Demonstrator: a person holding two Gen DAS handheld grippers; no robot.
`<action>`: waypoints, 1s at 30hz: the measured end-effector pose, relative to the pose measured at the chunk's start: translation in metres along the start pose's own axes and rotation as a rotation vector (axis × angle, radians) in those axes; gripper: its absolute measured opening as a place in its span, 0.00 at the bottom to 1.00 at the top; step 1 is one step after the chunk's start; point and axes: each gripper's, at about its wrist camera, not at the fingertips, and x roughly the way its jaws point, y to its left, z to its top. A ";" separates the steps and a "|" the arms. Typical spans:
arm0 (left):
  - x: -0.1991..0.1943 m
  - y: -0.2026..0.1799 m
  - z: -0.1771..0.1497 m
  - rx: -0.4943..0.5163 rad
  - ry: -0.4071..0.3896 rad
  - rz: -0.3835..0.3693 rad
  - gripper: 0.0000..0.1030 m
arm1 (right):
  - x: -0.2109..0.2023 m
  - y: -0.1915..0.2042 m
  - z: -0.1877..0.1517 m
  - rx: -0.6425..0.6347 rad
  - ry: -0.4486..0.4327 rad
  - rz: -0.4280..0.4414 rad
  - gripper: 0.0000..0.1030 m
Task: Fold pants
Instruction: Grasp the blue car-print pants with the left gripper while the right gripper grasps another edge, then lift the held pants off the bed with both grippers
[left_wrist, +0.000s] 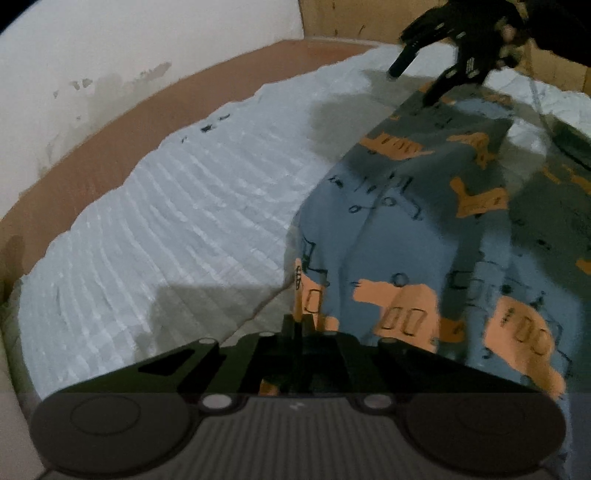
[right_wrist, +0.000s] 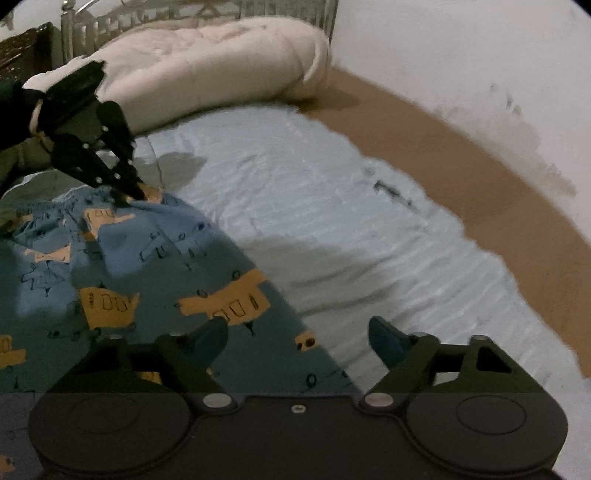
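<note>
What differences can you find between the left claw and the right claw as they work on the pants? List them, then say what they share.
1. The left claw is shut on the edge of the pants; the right claw stands open.
2. The left claw pinches cloth, while the right claw's fingers straddle the pants' edge on the pale sheet without pressing it.
Shared: both are dark, two-fingered and angled down at the pants.

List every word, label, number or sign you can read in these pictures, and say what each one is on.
No readable text anywhere.
Pants: the black outlines on the orange patches are drawn shapes that look a little like "100" or "IDU", not real writing.
Pale blue mat: dark marks near its far edge, too smeared to read.
Left hand-held gripper and right hand-held gripper: no label or brand visible.
</note>
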 end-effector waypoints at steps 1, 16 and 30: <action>-0.004 -0.002 -0.001 0.003 -0.013 -0.001 0.01 | 0.005 -0.002 0.001 -0.003 0.016 0.003 0.72; -0.034 -0.019 -0.017 0.009 -0.082 -0.106 0.01 | 0.065 -0.010 0.000 -0.111 0.223 0.090 0.29; -0.015 0.044 -0.021 -0.262 -0.084 0.208 0.01 | 0.041 -0.016 0.005 -0.066 0.123 0.052 0.00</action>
